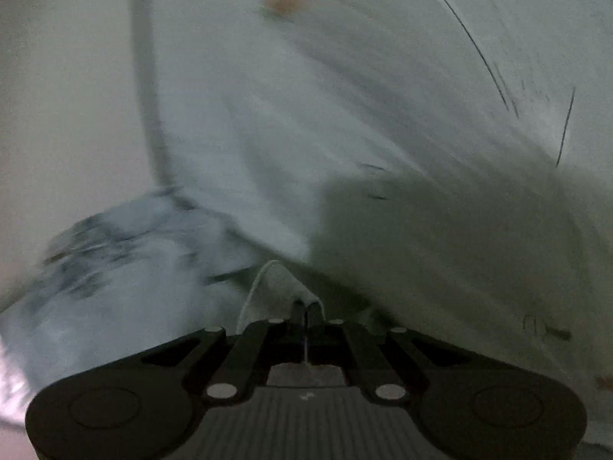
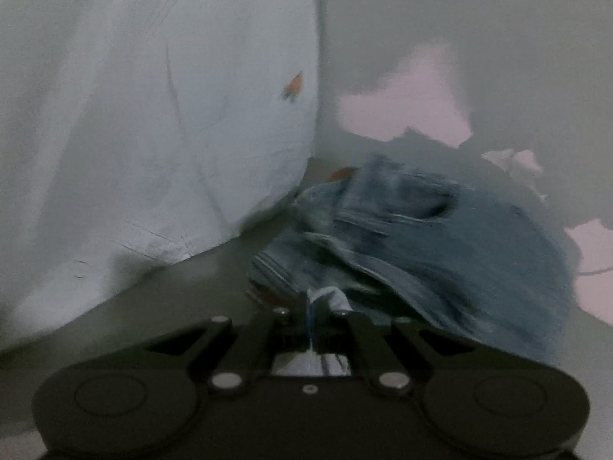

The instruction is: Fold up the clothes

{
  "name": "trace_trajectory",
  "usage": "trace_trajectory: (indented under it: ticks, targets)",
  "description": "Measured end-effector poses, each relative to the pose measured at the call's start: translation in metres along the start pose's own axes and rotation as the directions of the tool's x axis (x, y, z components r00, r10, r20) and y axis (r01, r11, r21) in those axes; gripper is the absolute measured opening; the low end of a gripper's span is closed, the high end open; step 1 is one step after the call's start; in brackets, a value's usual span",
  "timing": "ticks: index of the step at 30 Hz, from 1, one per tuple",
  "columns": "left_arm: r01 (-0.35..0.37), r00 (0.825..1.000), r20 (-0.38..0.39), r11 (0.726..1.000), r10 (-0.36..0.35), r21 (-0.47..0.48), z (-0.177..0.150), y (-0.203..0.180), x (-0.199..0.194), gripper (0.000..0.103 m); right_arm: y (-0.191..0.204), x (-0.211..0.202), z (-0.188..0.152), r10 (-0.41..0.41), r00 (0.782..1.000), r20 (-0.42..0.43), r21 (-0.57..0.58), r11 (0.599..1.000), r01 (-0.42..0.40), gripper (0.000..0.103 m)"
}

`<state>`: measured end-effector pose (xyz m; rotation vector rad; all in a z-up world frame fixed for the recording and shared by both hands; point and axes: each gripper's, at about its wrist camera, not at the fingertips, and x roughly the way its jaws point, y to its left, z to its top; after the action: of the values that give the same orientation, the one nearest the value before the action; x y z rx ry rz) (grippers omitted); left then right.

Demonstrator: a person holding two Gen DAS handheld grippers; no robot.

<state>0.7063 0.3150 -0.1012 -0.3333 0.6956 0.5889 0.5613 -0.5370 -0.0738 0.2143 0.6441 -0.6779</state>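
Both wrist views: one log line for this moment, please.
left gripper: shut on jeans | right gripper: shut on jeans | surface: white table | views: blurred

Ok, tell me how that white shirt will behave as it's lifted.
Likely floppy: the white shirt hangs in a broad curved sheet with creases. Probably light for its size, since a thin pinched edge in the left tool seems to carry it. It may swing or billow; both views are smeared with motion blur.

Two wrist fisheyes close above their fingers, angled down, both sharing the white garment [image 1: 345, 115] [image 2: 153, 115].
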Motion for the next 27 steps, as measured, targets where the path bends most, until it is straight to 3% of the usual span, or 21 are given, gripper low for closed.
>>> trace_trajectory:
  ticks: [1, 2, 3, 4, 5, 7, 9, 13, 18, 21, 22, 25, 27]
  targets:
    - [0.024, 1.0, -0.014, 0.999, -0.023, 0.031, 0.002, -0.019, 0.02, 0.013, 0.012, 0.018, 0.002, -0.004, 0.999, -0.034, -0.015, 1.0, 0.004, 0.008]
    - [0.035, 0.998, -0.054, 0.996, -0.031, 0.077, 0.002, -0.036, 0.039, 0.028, 0.024, 0.031, -0.001, -0.026, 0.997, -0.067, -0.045, 0.999, 0.023, 0.015]
    - [0.042, 0.995, -0.098, 0.99, -0.03, 0.132, -0.002, -0.049, 0.054, 0.036, 0.037, 0.043, -0.003, -0.051, 0.994, -0.1, -0.078, 0.996, 0.043, 0.035]
    - [0.052, 0.99, -0.142, 0.981, -0.026, 0.188, -0.006, -0.06, 0.069, 0.036, 0.05, 0.055, -0.006, -0.077, 0.988, -0.131, -0.112, 0.992, 0.063, 0.05]
    - [0.057, 0.989, -0.145, 0.97, -0.023, 0.235, -0.014, -0.064, 0.072, 0.036, 0.061, 0.051, -0.014, -0.079, 0.99, -0.118, -0.151, 0.987, 0.061, 0.052]
    - [0.055, 0.993, -0.118, 0.945, -0.017, 0.324, -0.033, -0.063, 0.068, 0.047, 0.081, 0.037, -0.032, -0.074, 0.994, -0.082, -0.229, 0.972, 0.054, 0.059]
    - [0.039, 0.995, -0.095, 0.934, -0.005, 0.354, -0.05, -0.051, 0.059, 0.072, 0.099, 0.019, -0.053, -0.053, 0.997, -0.055, -0.302, 0.953, 0.034, 0.07]
    - [0.048, 0.99, -0.141, 0.968, -0.013, 0.247, -0.085, 0.002, 0.031, 0.073, 0.127, -0.036, -0.108, 0.032, 0.997, -0.074, -0.409, 0.911, -0.06, 0.08]
    - [0.066, 0.963, -0.263, 0.997, -0.052, 0.044, -0.123, 0.058, 0.016, 0.077, 0.16, -0.12, -0.168, 0.182, 0.974, -0.136, -0.456, 0.861, -0.225, 0.086]
    - [0.046, 0.945, -0.32, 0.997, -0.061, -0.055, -0.137, 0.073, 0.023, 0.079, 0.182, -0.157, -0.199, 0.283, 0.944, -0.167, -0.518, 0.79, -0.328, 0.091]
    - [0.05, 0.95, -0.305, 0.996, -0.071, -0.078, -0.138, 0.075, 0.024, 0.082, 0.191, -0.165, -0.211, 0.307, 0.934, -0.182, -0.558, 0.75, -0.355, 0.091]
    - [0.039, 0.954, -0.293, 0.994, -0.066, -0.098, -0.134, 0.071, 0.032, 0.085, 0.212, -0.172, -0.238, 0.291, 0.938, -0.186, -0.654, 0.676, -0.34, 0.091]
    - [0.049, 0.956, -0.283, 0.994, -0.075, -0.099, -0.131, 0.062, 0.035, 0.083, 0.219, -0.169, -0.242, 0.272, 0.949, -0.157, -0.665, 0.682, -0.305, 0.091]
